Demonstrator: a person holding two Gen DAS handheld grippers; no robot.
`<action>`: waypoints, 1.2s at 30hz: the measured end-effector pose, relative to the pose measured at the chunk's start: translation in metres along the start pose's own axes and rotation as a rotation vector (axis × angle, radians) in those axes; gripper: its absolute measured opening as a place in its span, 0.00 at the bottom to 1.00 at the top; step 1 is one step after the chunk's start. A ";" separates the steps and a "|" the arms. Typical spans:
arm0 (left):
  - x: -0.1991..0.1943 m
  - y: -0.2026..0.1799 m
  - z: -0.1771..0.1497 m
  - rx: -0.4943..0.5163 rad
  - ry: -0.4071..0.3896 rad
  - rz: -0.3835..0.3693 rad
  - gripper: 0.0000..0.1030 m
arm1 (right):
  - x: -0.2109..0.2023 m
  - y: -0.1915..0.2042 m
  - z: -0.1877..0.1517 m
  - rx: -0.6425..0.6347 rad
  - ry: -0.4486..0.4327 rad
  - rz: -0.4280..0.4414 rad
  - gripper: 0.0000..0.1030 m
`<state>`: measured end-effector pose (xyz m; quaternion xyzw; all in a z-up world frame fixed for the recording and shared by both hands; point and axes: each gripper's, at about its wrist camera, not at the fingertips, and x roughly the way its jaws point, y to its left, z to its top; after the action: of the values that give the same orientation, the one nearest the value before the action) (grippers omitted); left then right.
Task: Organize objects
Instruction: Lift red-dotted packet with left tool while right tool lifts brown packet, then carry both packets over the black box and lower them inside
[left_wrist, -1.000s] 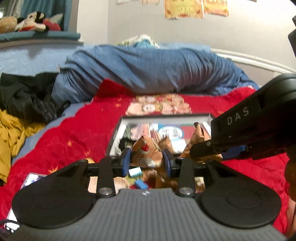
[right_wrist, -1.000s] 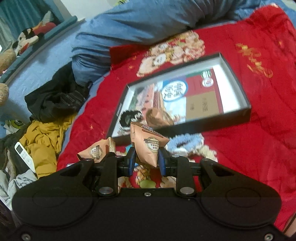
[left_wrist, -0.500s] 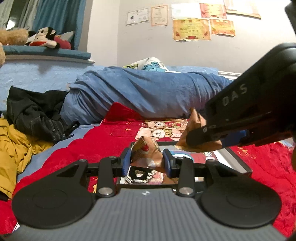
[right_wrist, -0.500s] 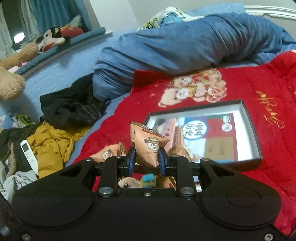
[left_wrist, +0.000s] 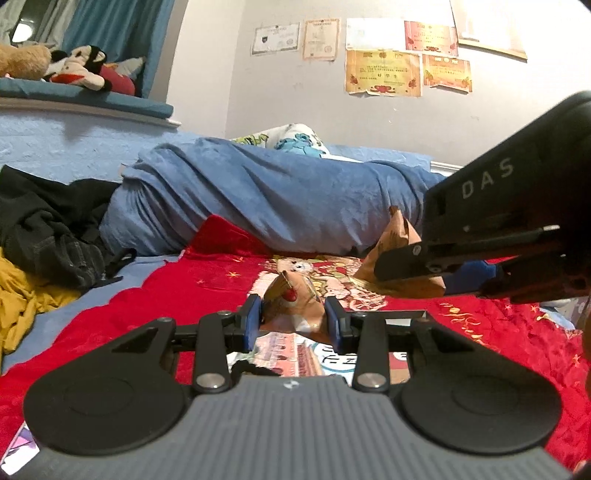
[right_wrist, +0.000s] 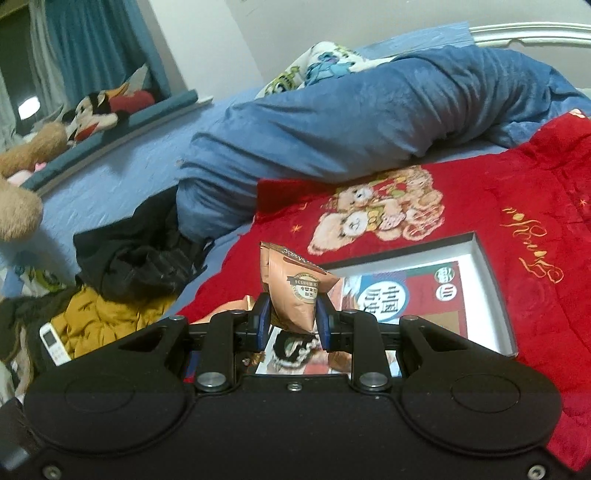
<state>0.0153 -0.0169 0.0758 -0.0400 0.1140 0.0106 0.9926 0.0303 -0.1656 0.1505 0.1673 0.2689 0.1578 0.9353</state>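
Observation:
My left gripper (left_wrist: 293, 321) is shut on a small brown snack packet (left_wrist: 293, 302) and holds it above the near end of a shallow black box (left_wrist: 388, 315) with a printed picture inside. My right gripper (right_wrist: 291, 319) is shut on a second brown snack packet (right_wrist: 295, 288), also over the box (right_wrist: 491, 280). In the left wrist view the right gripper (left_wrist: 413, 264) reaches in from the right with its packet (left_wrist: 395, 240). A black hair tie (right_wrist: 295, 345) lies in the box under the right gripper; it also shows in the left wrist view (left_wrist: 251, 369).
The box rests on a red blanket (right_wrist: 535, 192) on a bed. A rolled blue duvet (right_wrist: 369, 118) lies behind it. Black clothes (right_wrist: 136, 254), a yellow garment (right_wrist: 99, 321) and a white remote (right_wrist: 53, 343) lie to the left. Another brown packet (right_wrist: 225, 308) peeks out by the right gripper's left finger.
Both grippers have lifted and moved forward with their packets, from the blanket in front of the box to over the box. Both views have tilted up toward the wall.

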 end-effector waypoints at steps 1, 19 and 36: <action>0.004 -0.002 0.003 -0.004 0.005 0.001 0.40 | 0.000 -0.002 0.003 0.004 -0.006 -0.002 0.25; 0.083 -0.024 0.046 -0.072 0.115 -0.107 0.40 | 0.004 -0.065 0.035 0.126 -0.091 -0.112 0.24; 0.110 -0.003 -0.015 -0.059 0.266 -0.211 0.40 | 0.060 -0.097 -0.002 0.154 0.004 -0.215 0.24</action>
<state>0.1190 -0.0194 0.0364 -0.0822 0.2389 -0.0956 0.9628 0.0974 -0.2287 0.0832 0.2086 0.2982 0.0360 0.9307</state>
